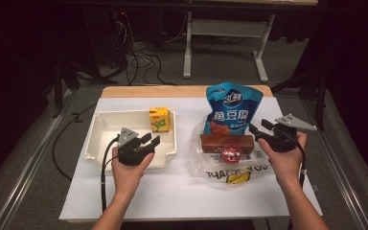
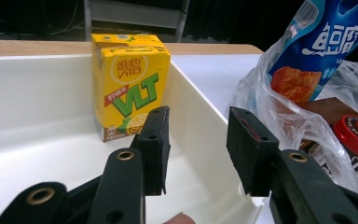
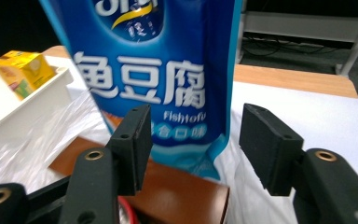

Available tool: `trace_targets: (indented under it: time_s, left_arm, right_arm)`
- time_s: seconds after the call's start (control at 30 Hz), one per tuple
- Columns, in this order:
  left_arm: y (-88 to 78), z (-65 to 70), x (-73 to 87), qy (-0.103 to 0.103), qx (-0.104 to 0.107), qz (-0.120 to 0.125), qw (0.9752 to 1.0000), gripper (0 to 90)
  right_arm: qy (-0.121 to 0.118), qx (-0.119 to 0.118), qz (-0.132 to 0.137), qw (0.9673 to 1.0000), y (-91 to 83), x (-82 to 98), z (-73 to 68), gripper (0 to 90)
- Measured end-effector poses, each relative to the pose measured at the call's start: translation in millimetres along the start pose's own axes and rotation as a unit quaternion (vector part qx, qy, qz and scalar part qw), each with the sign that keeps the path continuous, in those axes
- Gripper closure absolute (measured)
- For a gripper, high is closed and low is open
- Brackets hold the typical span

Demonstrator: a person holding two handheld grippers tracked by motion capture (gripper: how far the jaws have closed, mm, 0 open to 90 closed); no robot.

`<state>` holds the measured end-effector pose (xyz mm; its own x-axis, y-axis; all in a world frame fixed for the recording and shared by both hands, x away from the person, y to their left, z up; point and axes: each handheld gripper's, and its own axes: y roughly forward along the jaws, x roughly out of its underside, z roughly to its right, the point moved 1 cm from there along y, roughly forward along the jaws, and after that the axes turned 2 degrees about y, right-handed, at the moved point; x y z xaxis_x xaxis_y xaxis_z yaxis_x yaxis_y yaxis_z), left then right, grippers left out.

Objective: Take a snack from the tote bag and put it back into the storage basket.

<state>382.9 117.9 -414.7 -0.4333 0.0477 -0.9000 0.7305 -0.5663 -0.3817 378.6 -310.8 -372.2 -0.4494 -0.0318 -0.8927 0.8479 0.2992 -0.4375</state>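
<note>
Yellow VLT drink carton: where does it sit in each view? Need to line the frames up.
High view: yellow VLT carton stands upright in the far right corner of the white tray, left of centre.
Left gripper view: upper left of centre, upright against the tray's back wall, beyond the open tool.
Right gripper view: far left edge, small, in the tray.
Shared landmark: blue fish tofu bag.

My left gripper [image 1: 152, 142] over near-right corner of white tray [image 1: 96, 139], jaws apart, nothing between them, pointing right. Yellow drink carton [image 1: 159, 119] upright in tray's far-right corner. My right gripper [image 1: 258, 130] held at right edge of clear plastic bag [image 1: 197, 160], jaws apart, empty, aimed left at blue snack pouch [image 1: 232, 109] standing in bag. Brown box [image 1: 226, 143] lies before pouch; red-lidded jar [image 1: 231, 153] just in front.
</note>
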Motion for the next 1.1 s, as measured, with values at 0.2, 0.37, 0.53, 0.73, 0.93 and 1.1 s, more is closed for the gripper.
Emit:
trace_targets:
  time_s: [0.2, 0.37, 0.53, 0.73, 0.93, 1.1]
  left_arm:
    - [-9.7, -1.9, 5.1, 0.013, -0.008, 0.002, 0.9999, 58.9]
    - [-11.6, -3.0, 9.9, 0.014, -0.001, -0.002, 0.9999, 57.1]
    - [-16.8, -7.6, 9.8, 0.003, 0.003, 0.001, 1.0, 51.7]
    - [-18.4, -11.1, 9.0, 0.002, 0.004, -0.003, 1.0, 49.0]
    - [-18.8, -14.0, 9.4, -0.001, 0.001, -0.006, 1.0, 50.4]
    - [-19.2, -14.0, 8.9, 0.002, -0.001, -0.005, 1.0, 51.0]
  right_arm:
    - [0.006, 0.009, 0.001, 0.9999, 14.0, -11.6, 5.2, 41.1]
    - [0.026, 0.011, -0.008, 0.9996, 24.3, -17.2, 12.5, 40.2]
    - [0.019, 0.0, -0.014, 0.9997, 33.9, -22.7, 16.2, 38.6]
    - [0.021, -0.018, 0.001, 0.9996, 44.0, -32.7, 15.6, 46.4]
    - [0.021, -0.04, 0.009, 0.9989, 47.2, -39.5, 6.7, 61.8]
    - [0.033, -0.047, 0.024, 0.9981, 41.1, -33.6, 0.9, 67.5]
